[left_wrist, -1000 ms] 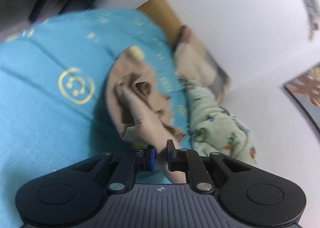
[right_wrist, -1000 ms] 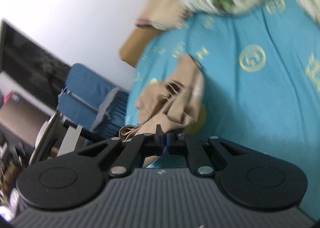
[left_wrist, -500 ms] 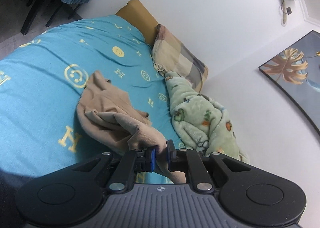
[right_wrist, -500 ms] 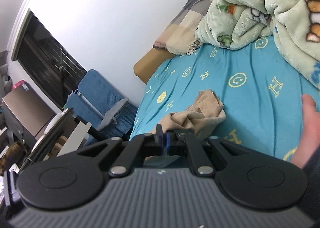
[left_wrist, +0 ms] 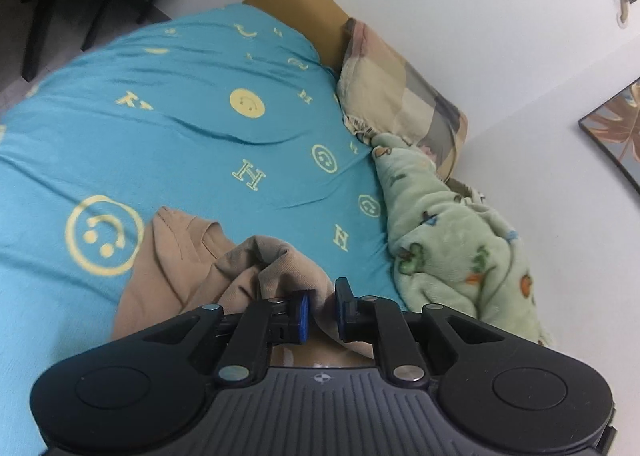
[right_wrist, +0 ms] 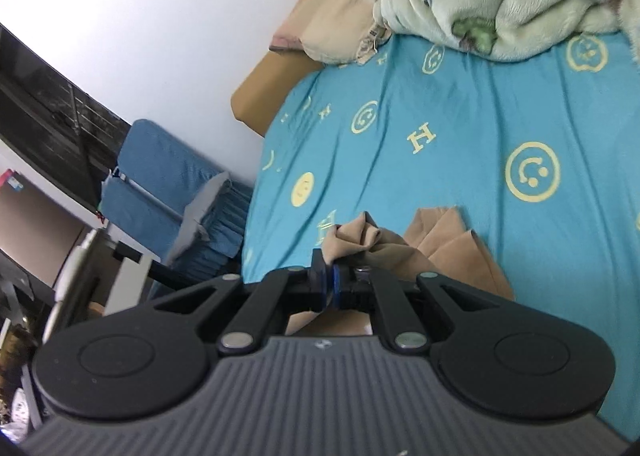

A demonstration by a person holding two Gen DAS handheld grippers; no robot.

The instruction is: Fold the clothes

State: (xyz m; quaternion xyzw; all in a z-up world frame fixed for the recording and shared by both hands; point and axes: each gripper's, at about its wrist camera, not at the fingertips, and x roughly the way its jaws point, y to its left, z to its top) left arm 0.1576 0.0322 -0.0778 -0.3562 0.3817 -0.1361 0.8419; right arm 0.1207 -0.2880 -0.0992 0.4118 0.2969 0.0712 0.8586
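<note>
I see the crumpled tan cotton garment (left_wrist: 188, 260) bunched on the turquoise smiley-print bedsheet (left_wrist: 200, 144); my left gripper (left_wrist: 320, 314) fingers pinch one fold, my right gripper (right_wrist: 331, 288) fingers clamp another.

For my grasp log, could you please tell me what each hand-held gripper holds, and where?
Both grip the tan garment: the left hand-held gripper on a bunched fold, the right hand-held gripper on a bunched edge.
</note>
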